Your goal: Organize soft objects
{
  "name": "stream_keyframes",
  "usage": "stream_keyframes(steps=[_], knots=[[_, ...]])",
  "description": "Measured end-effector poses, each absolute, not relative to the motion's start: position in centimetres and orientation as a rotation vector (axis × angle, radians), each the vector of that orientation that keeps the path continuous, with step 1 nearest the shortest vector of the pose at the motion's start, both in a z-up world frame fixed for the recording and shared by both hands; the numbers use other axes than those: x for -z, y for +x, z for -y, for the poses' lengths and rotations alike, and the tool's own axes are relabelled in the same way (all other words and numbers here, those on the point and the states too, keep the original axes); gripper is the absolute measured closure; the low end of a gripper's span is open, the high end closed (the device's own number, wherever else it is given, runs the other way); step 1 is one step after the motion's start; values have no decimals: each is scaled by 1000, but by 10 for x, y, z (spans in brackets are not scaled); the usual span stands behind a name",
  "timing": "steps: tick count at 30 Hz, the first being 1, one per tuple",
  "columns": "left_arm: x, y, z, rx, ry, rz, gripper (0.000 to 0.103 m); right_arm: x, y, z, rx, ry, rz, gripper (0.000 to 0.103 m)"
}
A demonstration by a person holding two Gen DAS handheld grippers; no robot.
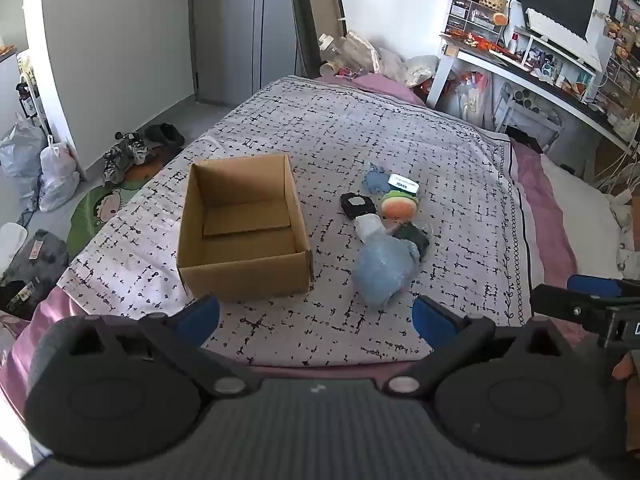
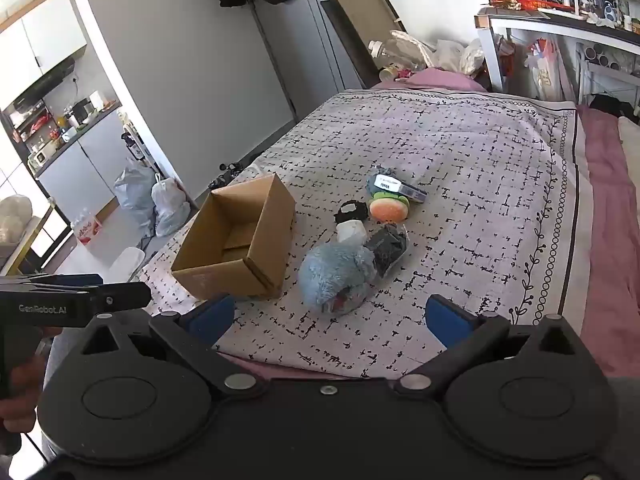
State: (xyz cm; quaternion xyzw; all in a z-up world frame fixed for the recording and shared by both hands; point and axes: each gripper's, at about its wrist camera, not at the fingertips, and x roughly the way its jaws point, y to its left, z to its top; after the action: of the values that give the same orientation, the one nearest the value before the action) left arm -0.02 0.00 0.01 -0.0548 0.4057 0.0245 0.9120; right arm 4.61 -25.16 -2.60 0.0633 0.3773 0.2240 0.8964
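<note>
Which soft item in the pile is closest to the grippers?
The big blue plush, at the pile's near end beside the box; the burger plush and the rest lie beyond it.

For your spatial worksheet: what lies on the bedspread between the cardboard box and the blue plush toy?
Nothing; the bedspread between the cardboard box and blue plush toy is bare, seen in both wrist views.

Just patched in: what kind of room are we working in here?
Most likely a small bedroom or studio flat: the work surface is a bed with a patterned cover, a cluttered desk with a monitor stands beside it, and shoes lie on the floor.
</note>
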Motion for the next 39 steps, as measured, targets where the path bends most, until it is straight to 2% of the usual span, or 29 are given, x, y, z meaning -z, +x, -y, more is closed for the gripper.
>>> stream_keyframes(steps=[39], knots=[[-3, 2, -3, -46, -151, -816, 1, 25, 47, 251, -437, 153, -781, 0]])
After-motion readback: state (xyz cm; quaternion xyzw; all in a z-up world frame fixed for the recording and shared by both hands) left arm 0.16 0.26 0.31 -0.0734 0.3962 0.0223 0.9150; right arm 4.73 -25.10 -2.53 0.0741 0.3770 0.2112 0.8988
